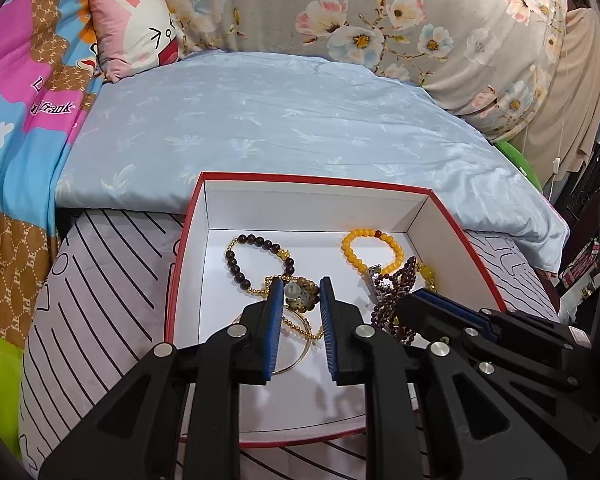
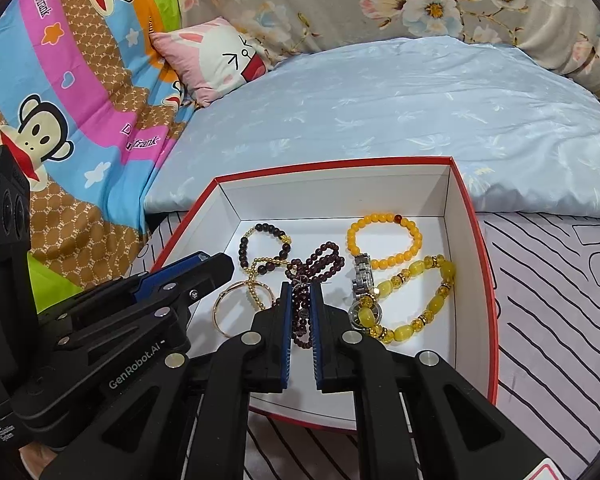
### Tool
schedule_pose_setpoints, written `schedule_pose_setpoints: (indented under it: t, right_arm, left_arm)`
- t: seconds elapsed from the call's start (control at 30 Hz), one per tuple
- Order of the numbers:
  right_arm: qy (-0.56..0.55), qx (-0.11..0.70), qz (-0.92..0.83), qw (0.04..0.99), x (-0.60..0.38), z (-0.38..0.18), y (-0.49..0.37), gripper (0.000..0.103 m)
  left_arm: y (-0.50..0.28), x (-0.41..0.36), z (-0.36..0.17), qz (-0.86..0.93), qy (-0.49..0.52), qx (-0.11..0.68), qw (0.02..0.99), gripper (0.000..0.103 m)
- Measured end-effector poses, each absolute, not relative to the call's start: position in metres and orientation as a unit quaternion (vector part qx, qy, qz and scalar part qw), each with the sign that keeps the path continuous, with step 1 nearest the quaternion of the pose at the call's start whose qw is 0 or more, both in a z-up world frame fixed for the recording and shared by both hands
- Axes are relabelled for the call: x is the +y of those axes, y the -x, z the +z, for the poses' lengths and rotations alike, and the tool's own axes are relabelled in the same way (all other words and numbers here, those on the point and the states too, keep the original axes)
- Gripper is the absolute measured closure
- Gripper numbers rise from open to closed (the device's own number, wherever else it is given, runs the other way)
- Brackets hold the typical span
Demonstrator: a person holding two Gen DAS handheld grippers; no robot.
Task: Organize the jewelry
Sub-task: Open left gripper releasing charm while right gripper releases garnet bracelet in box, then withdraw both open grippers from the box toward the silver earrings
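Note:
A red-rimmed white box (image 1: 320,184) (image 2: 476,240) on the bed holds the jewelry. Inside lie a dark brown bead bracelet (image 1: 236,268) (image 2: 244,246), an orange bead bracelet (image 1: 352,258) (image 2: 384,262), a gold bangle with a gold bead chain (image 2: 230,300), a silver watch (image 2: 362,280) and a yellow bead string (image 2: 432,308). My left gripper (image 1: 300,286) is open over a flower-shaped charm (image 1: 302,298) and the gold chain. My right gripper (image 2: 300,290) is shut on a dark purple bead strand (image 2: 320,260), which trails forward onto the box floor.
The box sits on a grey sheet with black lines (image 1: 100,280). A light blue quilt (image 1: 280,120) lies behind it. A pink cartoon pillow (image 1: 136,28) and a colourful blanket (image 1: 20,120) are at the left, a floral cover (image 1: 380,8) at the back.

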State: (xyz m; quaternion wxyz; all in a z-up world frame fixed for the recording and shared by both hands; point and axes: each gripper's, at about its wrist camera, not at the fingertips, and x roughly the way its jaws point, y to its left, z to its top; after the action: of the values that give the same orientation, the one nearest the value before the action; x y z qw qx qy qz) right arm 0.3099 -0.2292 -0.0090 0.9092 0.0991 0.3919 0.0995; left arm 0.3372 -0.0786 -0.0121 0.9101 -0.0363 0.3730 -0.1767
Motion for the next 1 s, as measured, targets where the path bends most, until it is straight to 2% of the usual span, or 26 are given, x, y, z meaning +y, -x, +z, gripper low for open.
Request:
schedule_pose_setpoints:
  t: [0.27,0.3,0.4,0.43,0.6,0.67,0.77,0.97,1.0]
  right_arm:
    - [-0.104,0.389,0.098,0.91,-0.23,-0.009,-0.311,0.094]
    - [-0.103,0.388,0.096,0.911,-0.231,-0.008,-0.31,0.094]
    - [-0.105,0.382,0.091,0.914,-0.235,-0.004,-0.307,0.094]
    - [-0.105,0.379,0.088,0.915,-0.237,-0.002,-0.305,0.093]
    - [-0.103,0.374,0.082,0.918,-0.241,0.005,-0.293,0.091]
    - [-0.097,0.371,0.08,0.92,-0.242,0.009,-0.285,0.088]
    - [-0.089,0.363,0.074,0.925,-0.242,0.016,-0.271,0.078]
    - [-0.076,0.35,0.07,0.931,-0.239,0.028,-0.237,0.075]
    - [-0.076,0.349,0.069,0.931,-0.238,0.029,-0.231,0.071]
  left_arm:
    - [-0.338,-0.087,-0.016,-0.177,0.025,0.373,0.91,0.085]
    - [-0.338,-0.087,-0.015,-0.176,0.026,0.372,0.911,0.082]
    - [-0.336,-0.082,-0.011,-0.164,0.027,0.361,0.917,0.055]
    - [-0.335,-0.079,-0.008,-0.161,0.029,0.358,0.919,0.051]
    - [-0.329,-0.067,0.003,-0.155,0.038,0.351,0.923,0.05]
    - [-0.326,-0.063,0.004,-0.154,0.039,0.351,0.923,0.05]
    - [-0.316,-0.057,0.007,-0.152,0.041,0.351,0.923,0.05]
    - [-0.287,-0.049,0.013,-0.153,0.03,0.349,0.924,0.05]
    - [-0.281,-0.048,0.014,-0.151,0.027,0.348,0.925,0.05]
